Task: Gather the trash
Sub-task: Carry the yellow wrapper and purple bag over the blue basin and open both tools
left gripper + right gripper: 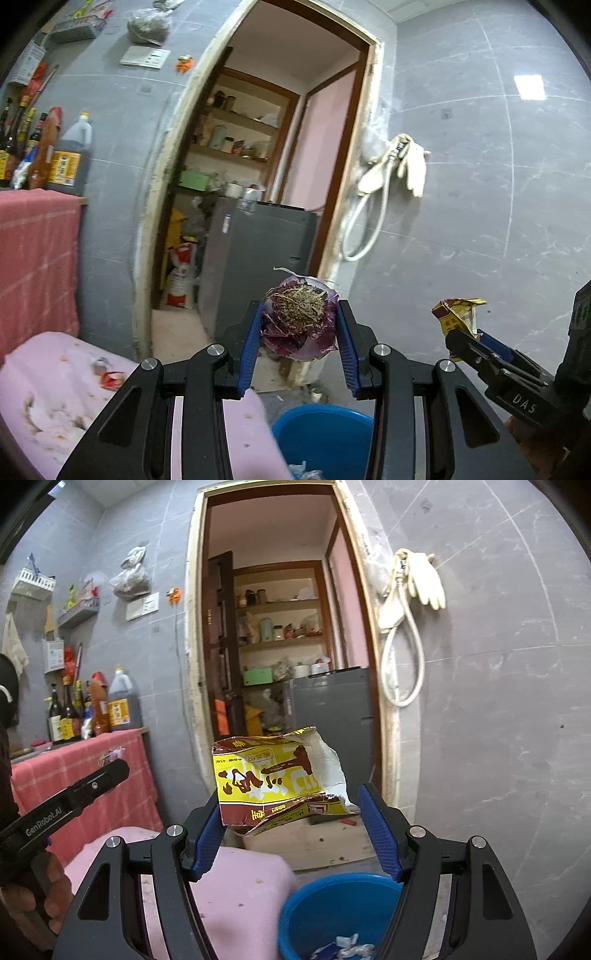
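My left gripper is shut on a purple onion scrap with dried roots, held in the air between the blue pads. A torn yellow and red carton sits in my right gripper, which is shut on it. In the left wrist view that carton and the right gripper show at the right edge. Below both grippers stands a blue bucket with crumpled scraps inside, also in the left wrist view as a blue bucket. The left gripper enters the right wrist view from the left.
A pink table with a red wrapper and crumbs lies left of the bucket. Behind it a red-cloth counter carries several bottles. Ahead is a doorway with a grey cabinet. A hose and gloves hang on the grey wall.
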A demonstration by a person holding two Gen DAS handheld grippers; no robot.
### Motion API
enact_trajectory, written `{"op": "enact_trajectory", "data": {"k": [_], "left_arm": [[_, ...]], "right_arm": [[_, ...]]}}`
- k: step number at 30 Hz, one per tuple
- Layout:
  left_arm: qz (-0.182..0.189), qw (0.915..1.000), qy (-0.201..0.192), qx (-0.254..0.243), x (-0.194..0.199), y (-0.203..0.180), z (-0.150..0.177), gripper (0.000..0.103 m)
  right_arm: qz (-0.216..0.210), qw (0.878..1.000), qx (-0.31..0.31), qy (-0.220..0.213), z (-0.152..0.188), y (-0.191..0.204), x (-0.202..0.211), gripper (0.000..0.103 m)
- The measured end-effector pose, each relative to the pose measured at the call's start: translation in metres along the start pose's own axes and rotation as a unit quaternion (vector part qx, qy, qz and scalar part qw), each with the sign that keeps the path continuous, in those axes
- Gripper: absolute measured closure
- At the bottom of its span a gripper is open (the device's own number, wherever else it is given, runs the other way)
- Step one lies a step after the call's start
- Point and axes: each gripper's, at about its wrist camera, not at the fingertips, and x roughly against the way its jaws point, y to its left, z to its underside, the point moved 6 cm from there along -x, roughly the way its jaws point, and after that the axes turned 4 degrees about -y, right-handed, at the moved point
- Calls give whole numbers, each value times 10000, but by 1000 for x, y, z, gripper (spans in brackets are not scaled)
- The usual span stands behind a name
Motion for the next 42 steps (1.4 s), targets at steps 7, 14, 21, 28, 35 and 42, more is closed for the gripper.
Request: {"op": "enact_trajectory", "data": {"k": [7,14,21,28,35,42], "left_arm": [[243,9996,124,-47,-24,-27,21,69],[292,9982,504,-156,-51,-36,49,68],[356,9899,1366,-158,-85,-39,95,68],[305,9767,2119,-150,-112,-35,139,67],[294,9639,2635,222,-126,-23,165,63],[238,9627,2667,398,-126,-11,163,60]], "right_arm": [[326,9993,-11,-172,9,-32,7,35],[611,9981,-92,35,30,-58,-3,34],[743,9937,-403,740,75,-80,-27,34],[808,9849,-712,1352,114,-97,-44,33],[832,9776,-916,1705,133,-105,-58,33],[831,9757,-951,1791,136,-106,-65,31]]}}
